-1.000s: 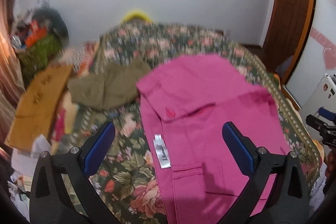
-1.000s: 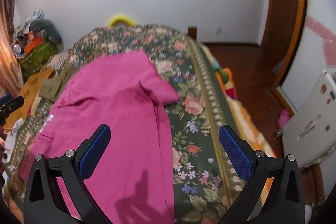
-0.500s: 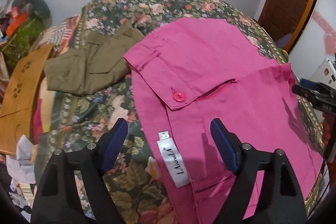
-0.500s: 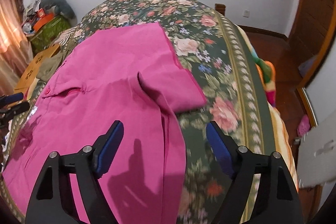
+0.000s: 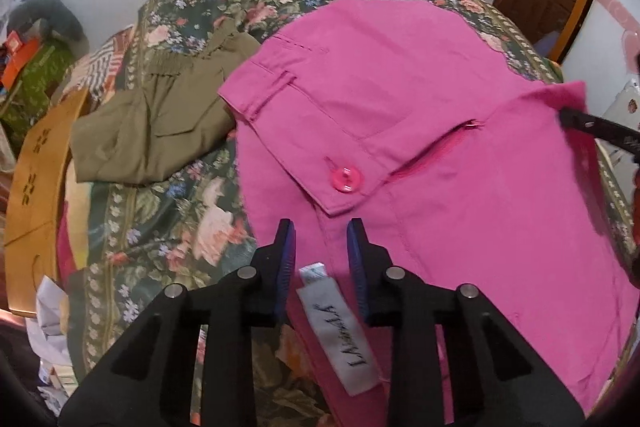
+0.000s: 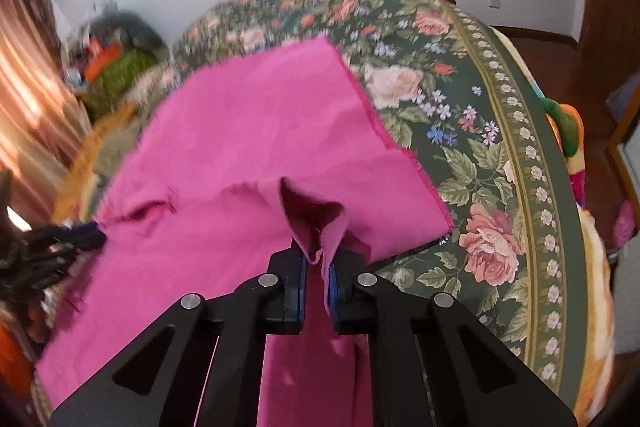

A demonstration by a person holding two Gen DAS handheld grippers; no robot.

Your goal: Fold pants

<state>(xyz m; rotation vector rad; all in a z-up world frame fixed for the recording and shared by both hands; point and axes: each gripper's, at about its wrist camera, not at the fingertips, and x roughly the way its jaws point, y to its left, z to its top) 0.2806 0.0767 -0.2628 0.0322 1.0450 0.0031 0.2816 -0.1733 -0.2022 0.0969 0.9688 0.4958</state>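
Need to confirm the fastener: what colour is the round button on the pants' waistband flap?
Bright pink, matching the pink pants; the round button shows best in the left wrist view.

Both wrist cams sit close above the bed (image 5: 168,211), angled down toward the far wall. Left covers pants (image 5: 420,107) waistband, right the leg end; both share the pink fabric.

The pants (image 5: 420,131) are bright pink with a matching pink button (image 5: 346,179) and a white label (image 5: 340,323) lettered in black. The bedspread (image 6: 472,131) is dark green with pink roses and small blue flowers. Far left lies an olive-green garment (image 5: 156,131). Both grippers are black with blue pads (image 6: 298,279).
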